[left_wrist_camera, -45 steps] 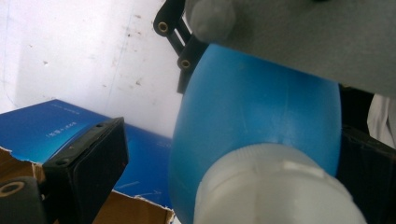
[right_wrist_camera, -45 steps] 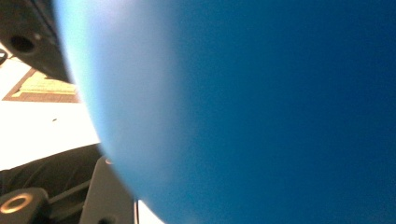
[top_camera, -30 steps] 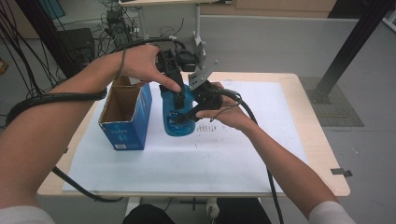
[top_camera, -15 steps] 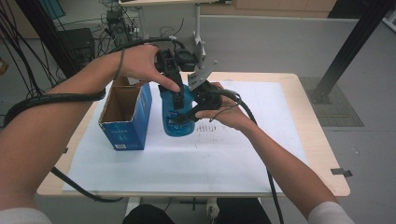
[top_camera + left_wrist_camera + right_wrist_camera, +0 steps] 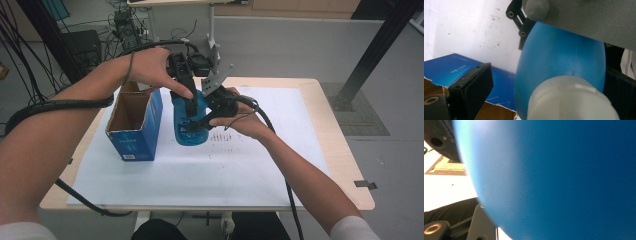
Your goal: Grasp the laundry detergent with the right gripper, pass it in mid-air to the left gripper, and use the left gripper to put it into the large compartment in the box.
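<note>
Right tongs point(image 5: 212, 107) clamped on the blue bottle's point(image 5: 190, 122) side, steadying it upright on the desk point(image 5: 320, 150). Left tongs point(image 5: 190, 100) straddle its white cap point(image 5: 571, 100) from above, grip unclear, likely to unscrew. Open box point(image 5: 132, 125) waits just beside.

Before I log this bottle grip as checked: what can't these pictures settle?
- Blue bottle label, high view: too small, crossed by the left claw.
- Right claw pads, high view: hidden by the hand; right gripper view is blurred blue.
- Bottle base, left gripper view: behind its white cap.
- Open box contents: in shadow.
</note>
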